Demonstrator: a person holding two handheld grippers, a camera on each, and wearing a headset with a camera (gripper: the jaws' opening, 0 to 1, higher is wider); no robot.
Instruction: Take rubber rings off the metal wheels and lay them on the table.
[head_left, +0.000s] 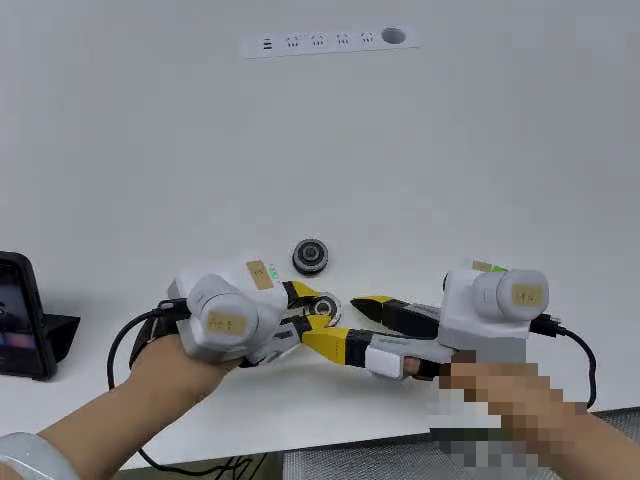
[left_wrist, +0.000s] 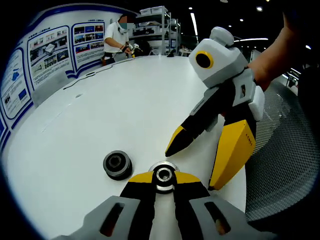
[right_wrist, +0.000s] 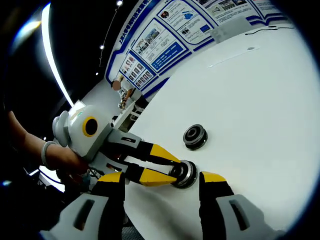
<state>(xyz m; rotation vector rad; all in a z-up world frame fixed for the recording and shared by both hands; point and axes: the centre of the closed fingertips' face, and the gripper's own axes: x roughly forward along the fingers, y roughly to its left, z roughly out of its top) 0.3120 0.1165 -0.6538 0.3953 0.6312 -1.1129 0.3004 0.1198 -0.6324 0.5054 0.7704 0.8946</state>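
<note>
Your left gripper (left_wrist: 164, 179) has its yellow-tipped jaws closed on a small round silver metal wheel (left_wrist: 164, 174). Just to the left of it, a second metal wheel with a black rubber ring (left_wrist: 117, 164) lies flat on the white table (left_wrist: 125, 100). Your right gripper (left_wrist: 192, 167) reaches in from the right with its jaws spread apart, their tips near the held wheel.

The white-bodied left gripper (head_left: 320, 310) has yellow jaws with black backs. Between them sits a silvery metal wheel (left_wrist: 164, 176) whose rim looks dark, perhaps black rubber. Just beyond its tips, a black-ringed wheel with a grey hub (head_left: 311, 255) lies on the plain white table (head_left: 450, 150). The white right gripper (right_wrist: 165, 176) has matching yellow-and-black jaws.
</note>
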